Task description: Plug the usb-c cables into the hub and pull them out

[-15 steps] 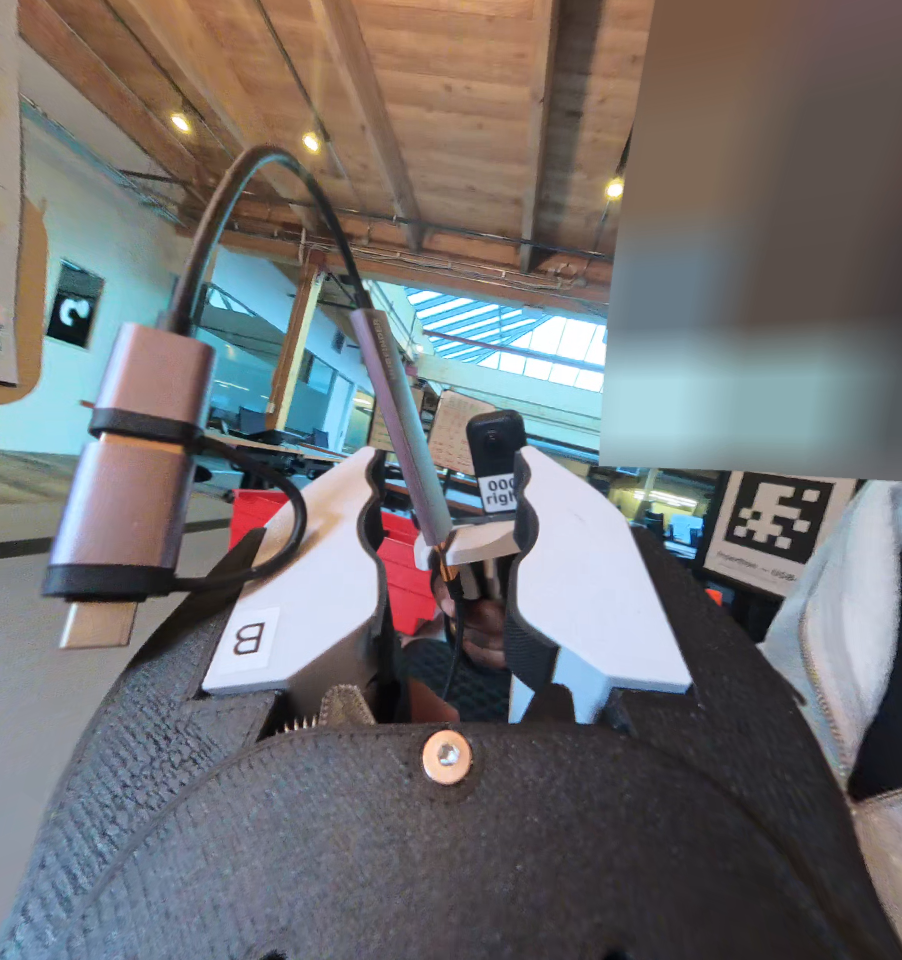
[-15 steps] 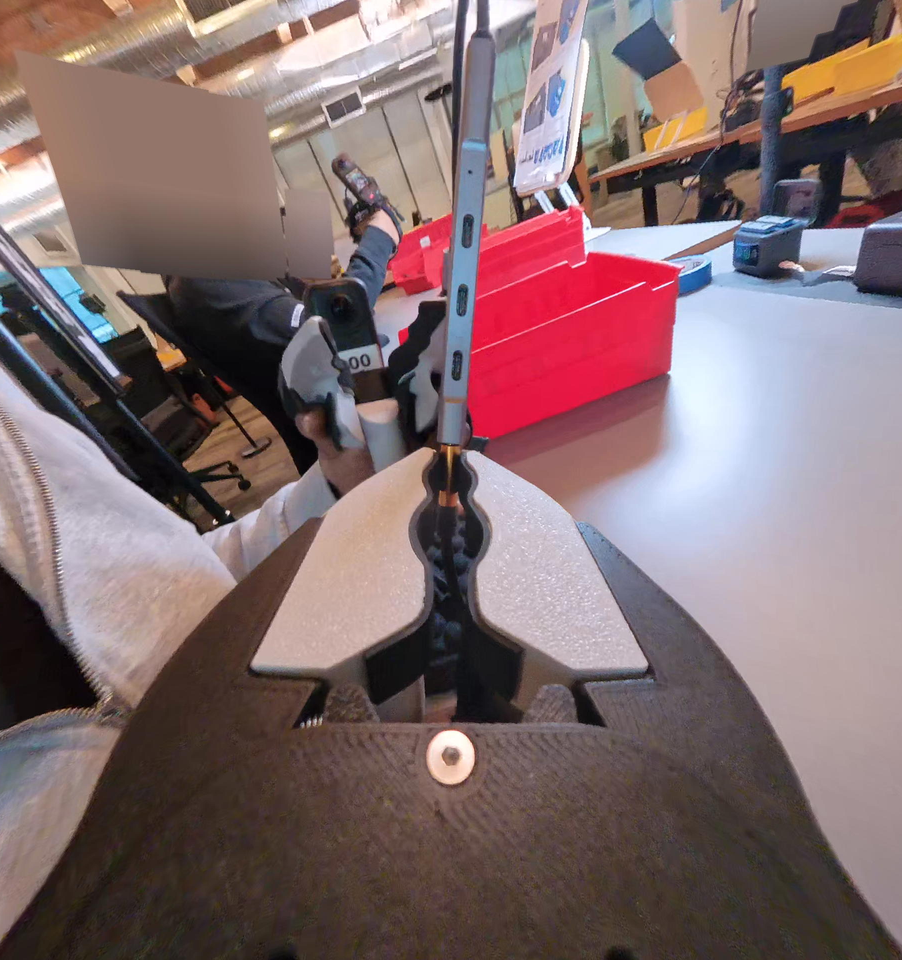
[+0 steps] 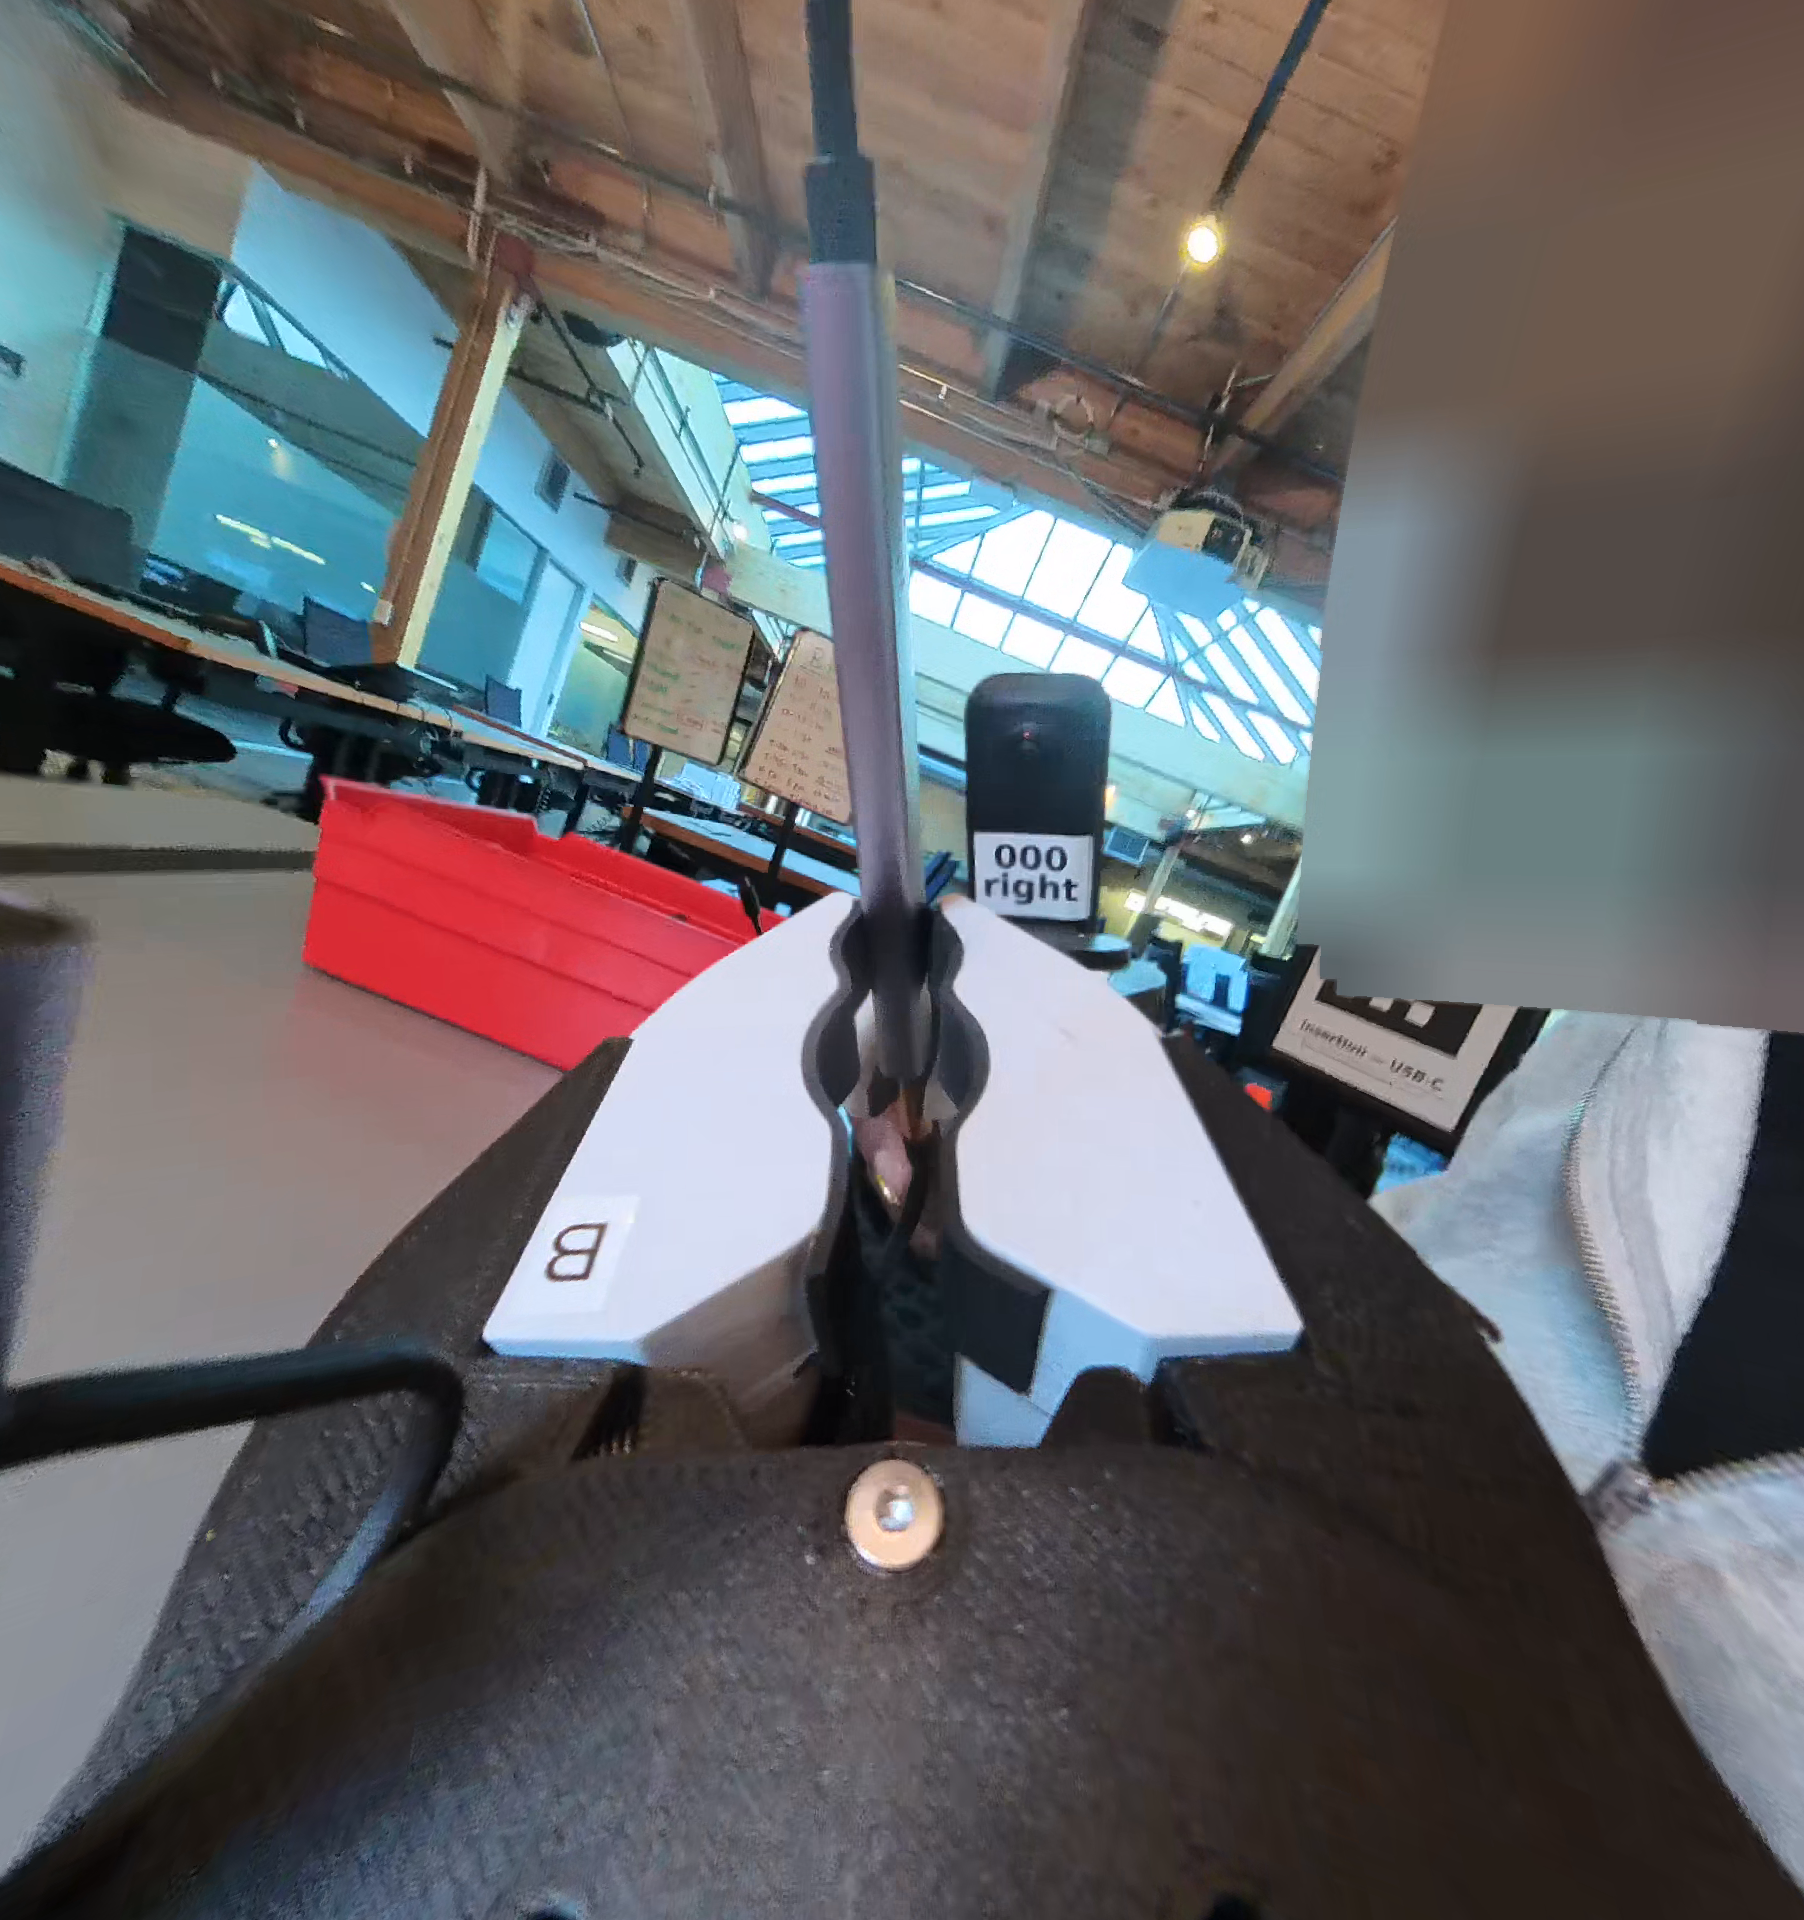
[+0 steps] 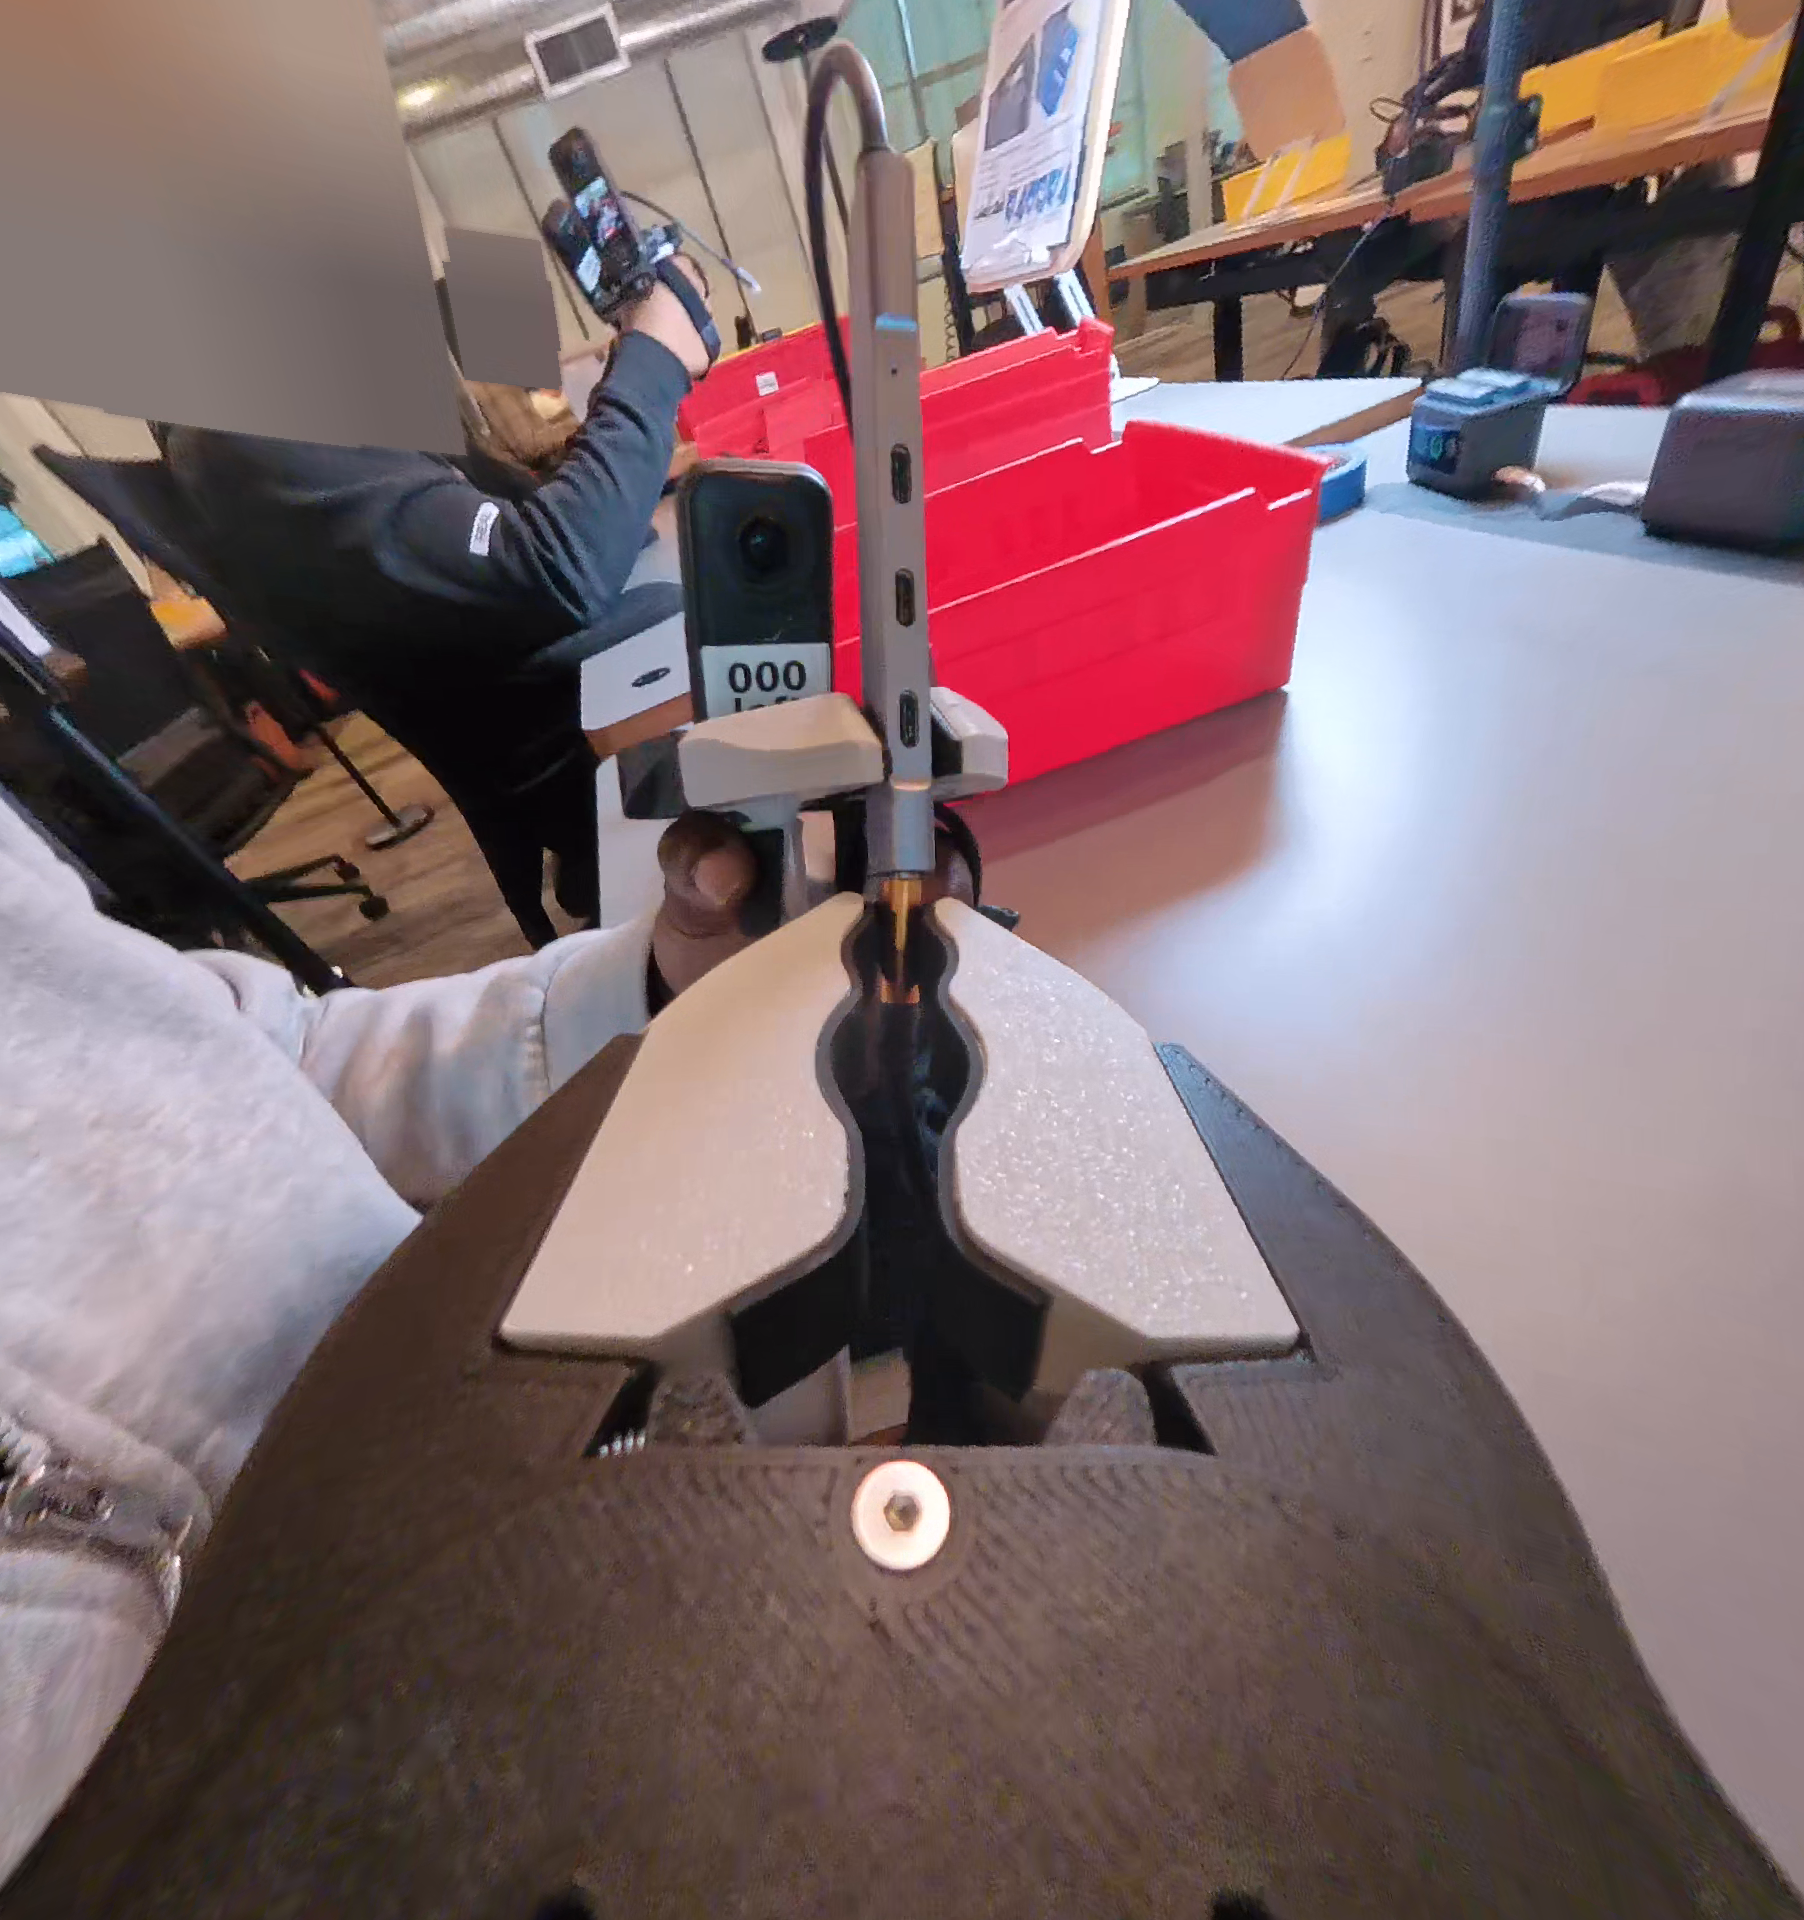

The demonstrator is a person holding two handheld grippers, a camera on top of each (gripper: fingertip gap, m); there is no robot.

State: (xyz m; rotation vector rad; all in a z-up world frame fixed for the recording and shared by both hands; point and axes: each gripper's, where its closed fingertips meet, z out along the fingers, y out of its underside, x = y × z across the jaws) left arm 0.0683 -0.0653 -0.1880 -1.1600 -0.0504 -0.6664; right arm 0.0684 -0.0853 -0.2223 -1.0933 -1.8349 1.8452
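The grey table holds red bins at upper middle; you can't see inside them. Your left gripper squeezes the hub. Your right gripper pinches the usb-c cable plug just below it.

A red plastic bin sits on the grey table toward its far side, with a second red bin just behind it. Near the table's far right edge stand a small blue-and-black device and a dark grey box, close together. Beyond the table's left edge a person in a dark long-sleeved top raises a camera rig. Wooden beams cross the ceiling above whiteboards.
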